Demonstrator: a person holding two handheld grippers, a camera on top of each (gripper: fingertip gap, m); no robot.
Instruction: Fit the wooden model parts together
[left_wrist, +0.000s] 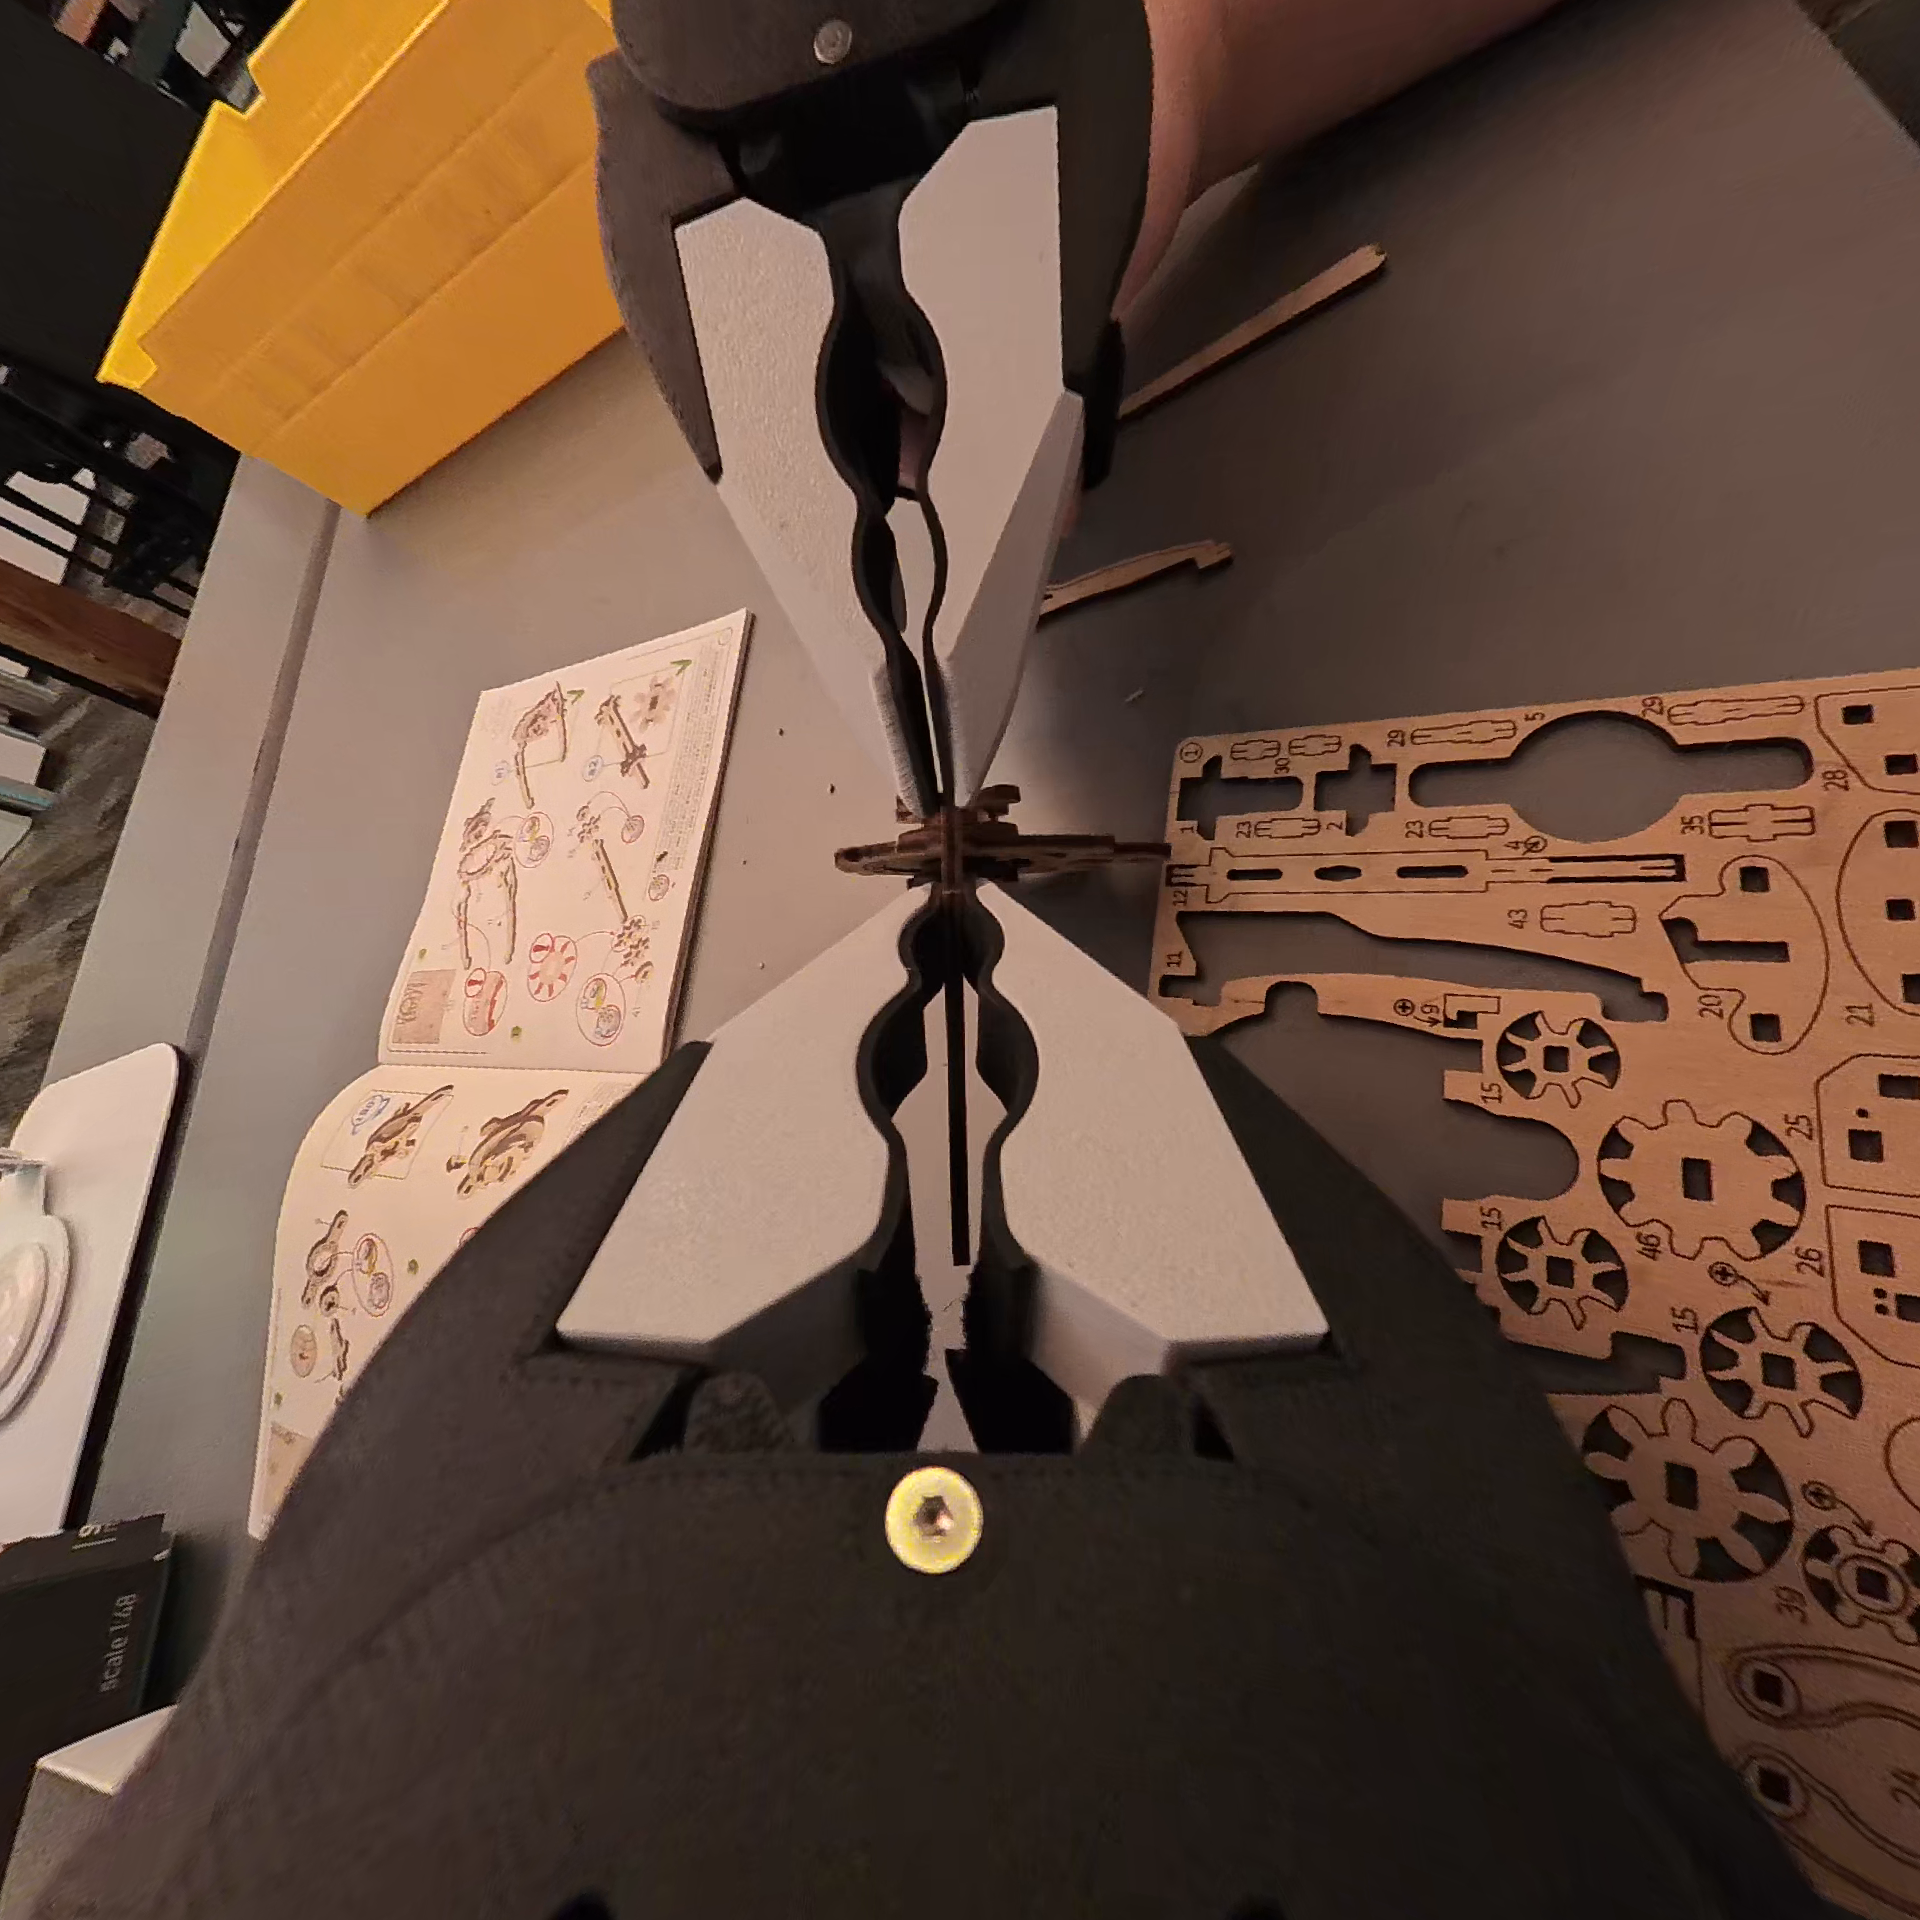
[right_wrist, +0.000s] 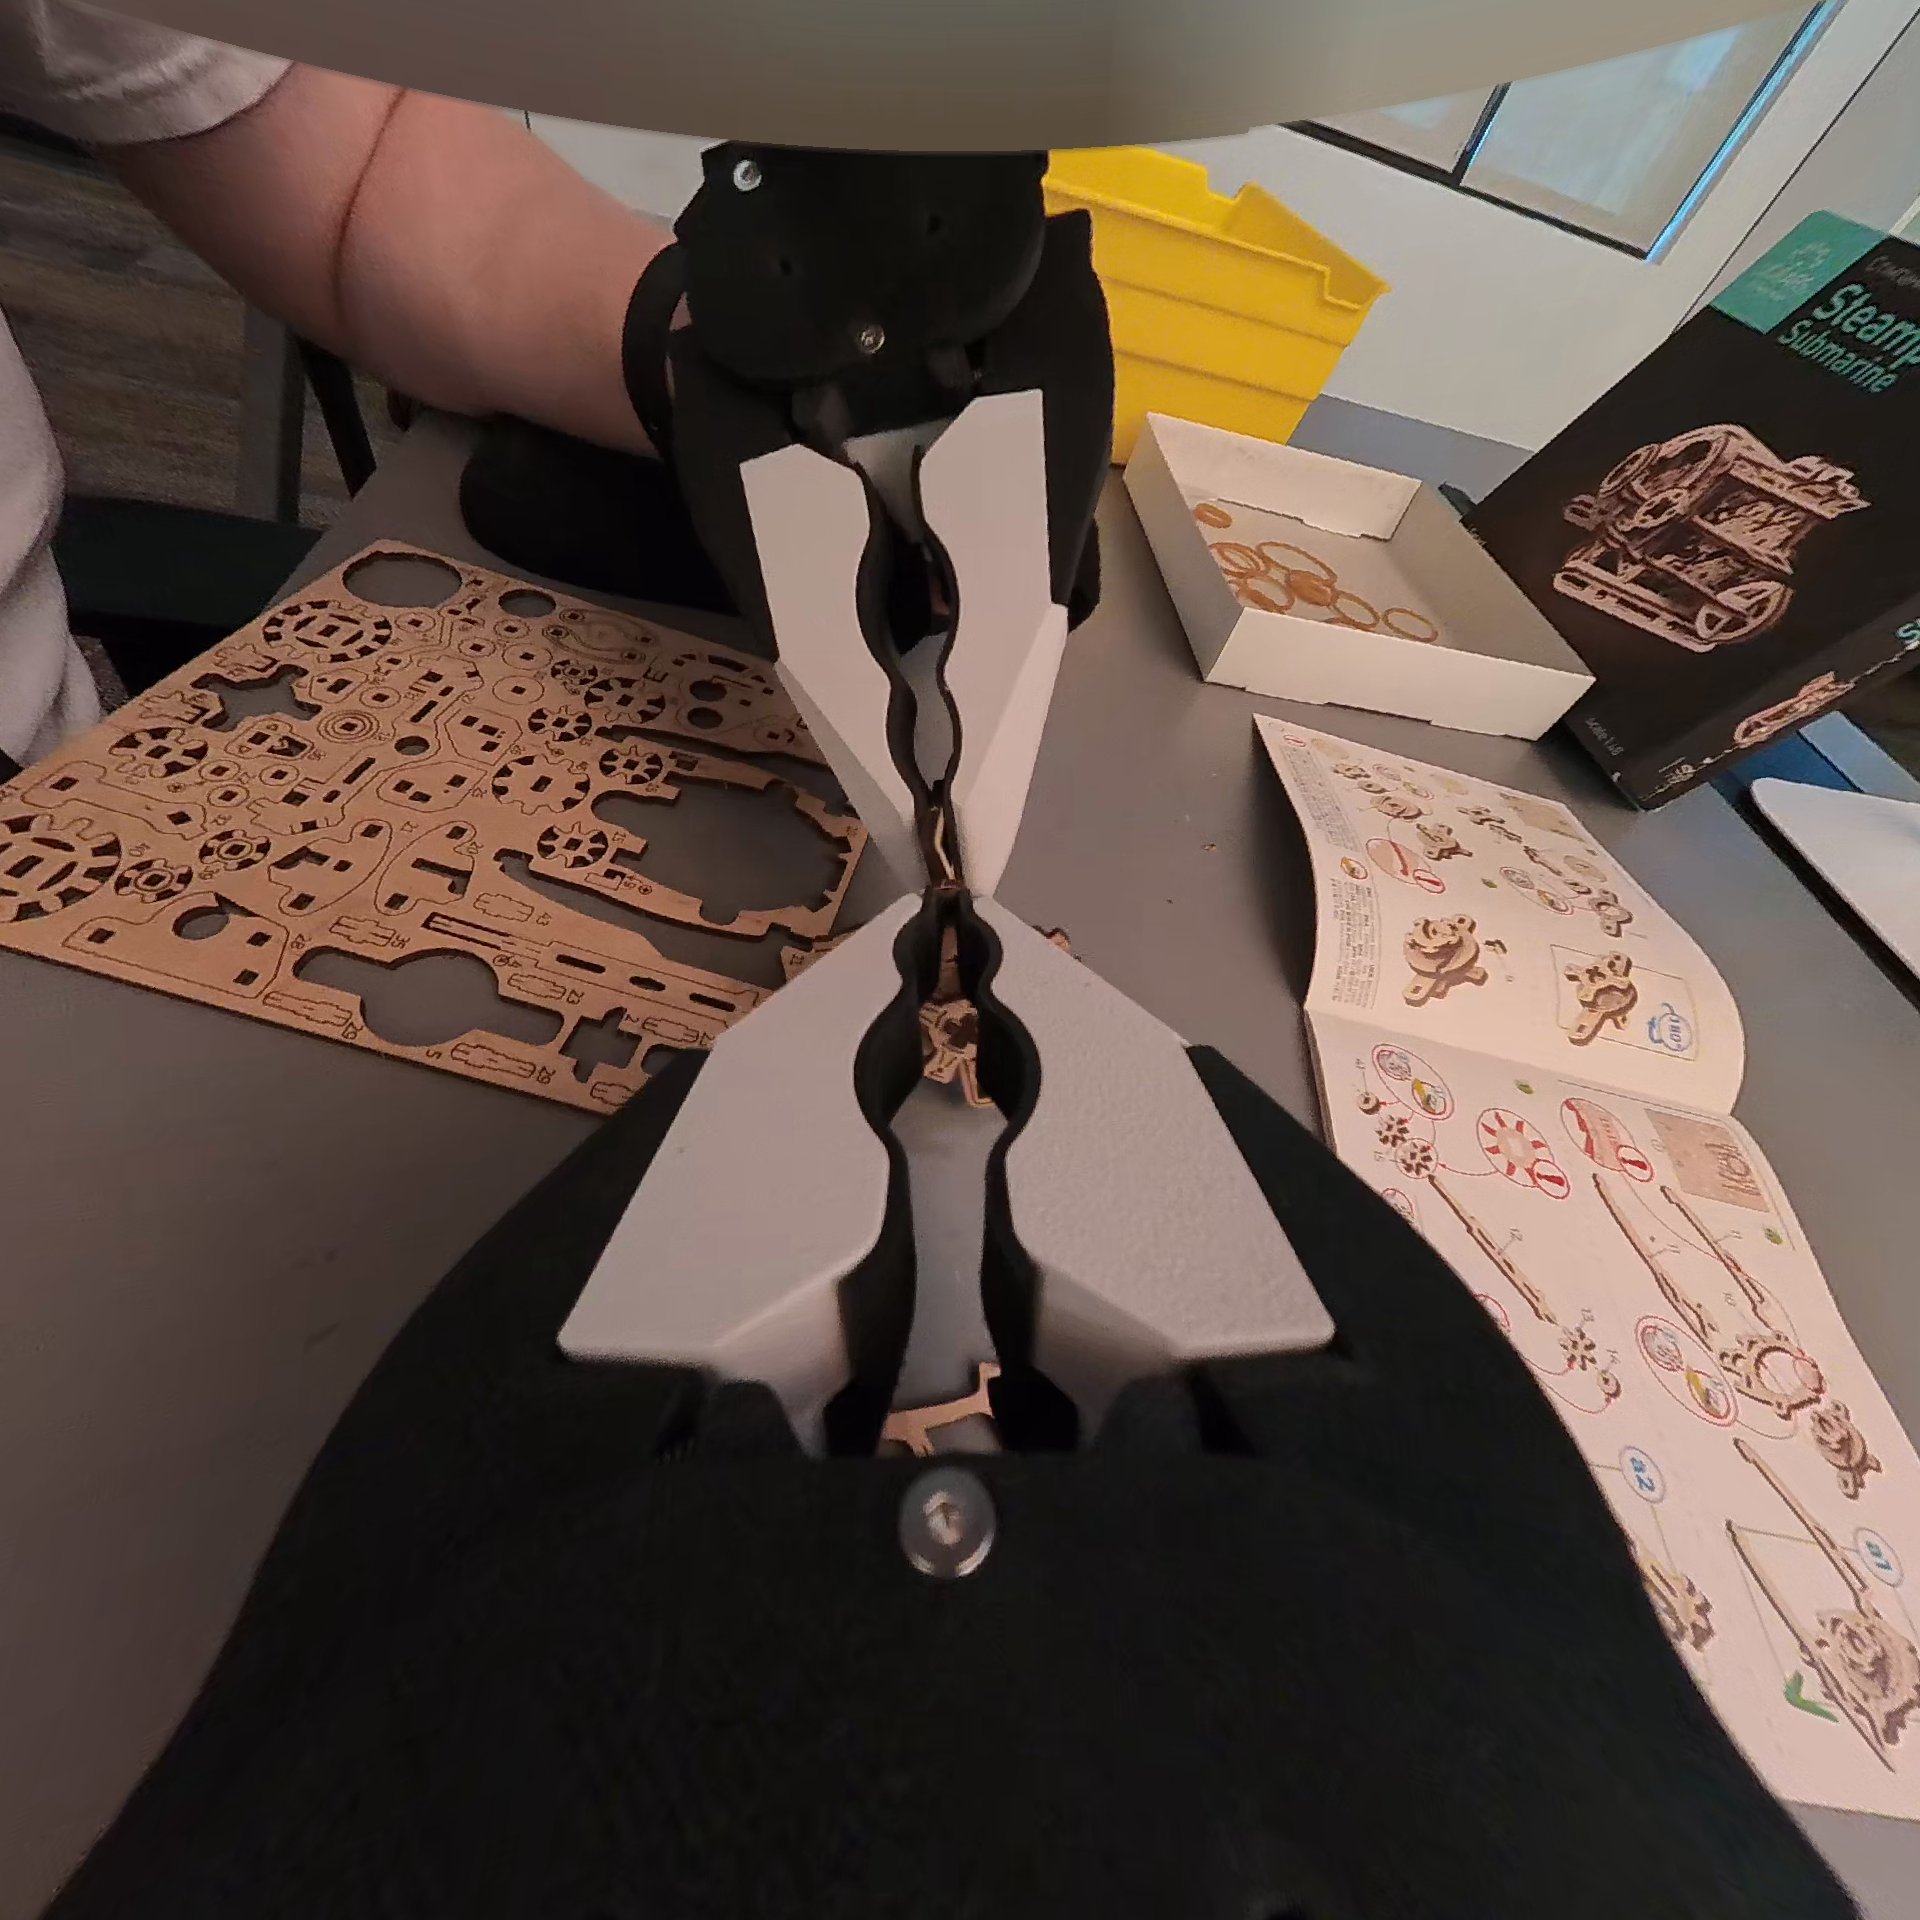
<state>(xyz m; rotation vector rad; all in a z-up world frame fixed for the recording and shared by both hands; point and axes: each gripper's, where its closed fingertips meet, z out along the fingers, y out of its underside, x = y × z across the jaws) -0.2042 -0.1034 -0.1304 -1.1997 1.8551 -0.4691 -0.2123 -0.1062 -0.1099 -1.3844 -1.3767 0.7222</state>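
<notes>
My left gripper (left_wrist: 948, 902) is shut on a thin flat wooden part (left_wrist: 957, 1122), seen edge-on between its pads. My right gripper (left_wrist: 930, 795) comes from the far side, tip to tip with the left. A small wooden gear assembly (left_wrist: 987, 847) sits crosswise where the two tips meet, above the table. In the right wrist view my right gripper (right_wrist: 943, 912) is shut on that gear assembly (right_wrist: 951, 1029), which shows between its pads. The left gripper (right_wrist: 940, 826) faces it there, pinching the thin part (right_wrist: 938, 842). The joint itself is mostly hidden by the fingertips.
A laser-cut wooden parts sheet (left_wrist: 1558, 1039) (right_wrist: 416, 831) lies on the grey table. An open instruction booklet (left_wrist: 582, 852) (right_wrist: 1507, 1039) lies opposite. A yellow bin (right_wrist: 1195, 291), a white tray (right_wrist: 1538, 686) of rings, a dark kit box (right_wrist: 1714, 520) and two loose wooden sticks (left_wrist: 1247, 332) stand around. A person's forearm (right_wrist: 468, 260) is behind. The tips of both grippers are at nearly the same place.
</notes>
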